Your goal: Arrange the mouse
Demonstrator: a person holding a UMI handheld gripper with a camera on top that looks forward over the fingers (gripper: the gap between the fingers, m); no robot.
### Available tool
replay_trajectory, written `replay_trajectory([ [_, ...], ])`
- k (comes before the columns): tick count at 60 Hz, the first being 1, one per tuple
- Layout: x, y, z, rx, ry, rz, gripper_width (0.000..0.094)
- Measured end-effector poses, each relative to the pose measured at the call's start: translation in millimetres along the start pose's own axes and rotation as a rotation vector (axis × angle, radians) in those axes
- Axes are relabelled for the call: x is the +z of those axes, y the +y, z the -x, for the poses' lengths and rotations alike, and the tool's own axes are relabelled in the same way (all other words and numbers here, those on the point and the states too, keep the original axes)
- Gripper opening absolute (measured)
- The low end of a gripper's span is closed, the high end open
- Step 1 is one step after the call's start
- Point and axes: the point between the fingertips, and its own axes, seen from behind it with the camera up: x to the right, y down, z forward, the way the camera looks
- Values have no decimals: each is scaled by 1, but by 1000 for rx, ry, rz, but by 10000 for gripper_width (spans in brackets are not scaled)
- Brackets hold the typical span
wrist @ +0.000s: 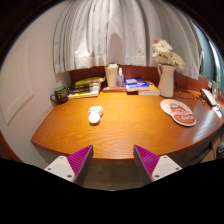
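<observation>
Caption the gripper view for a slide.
Open tool hovers at the wooden table's edge, white computer mouse well beyond its fingers.

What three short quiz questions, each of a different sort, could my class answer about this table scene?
1. True or false: the hand-held gripper is shut on the mouse.
2. What stands nearer the plate: A the vase, B the mug?
3. Fill in: the mouse lies on the wooden ____.

Key: 1 false, fingers open and the mouse lies beyond them; 2 A; 3 table.
</observation>
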Motion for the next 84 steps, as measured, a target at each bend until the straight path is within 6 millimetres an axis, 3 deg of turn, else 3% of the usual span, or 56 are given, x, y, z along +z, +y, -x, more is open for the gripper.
replay_trajectory([
  [5,37,-5,35,-19,-49,20,839],
  [10,71,-15,53,-35,-70,39,832],
  [26,166,-61,69,-32,-56,56,821],
  [37,198,-80,68,-22,-22,69,798],
  [42,202,-82,68,-22,-16,79,699],
  [45,203,-82,68,-32,-18,84,551],
  [49,203,-80,67,-37,-26,97,539],
  [60,202,-77,67,-75,-51,152,348],
  [72,194,-78,69,-110,-141,197,346],
  [78,164,-126,38,-126,-171,133,349],
  [84,118,-188,-32,-115,-161,41,349],
])
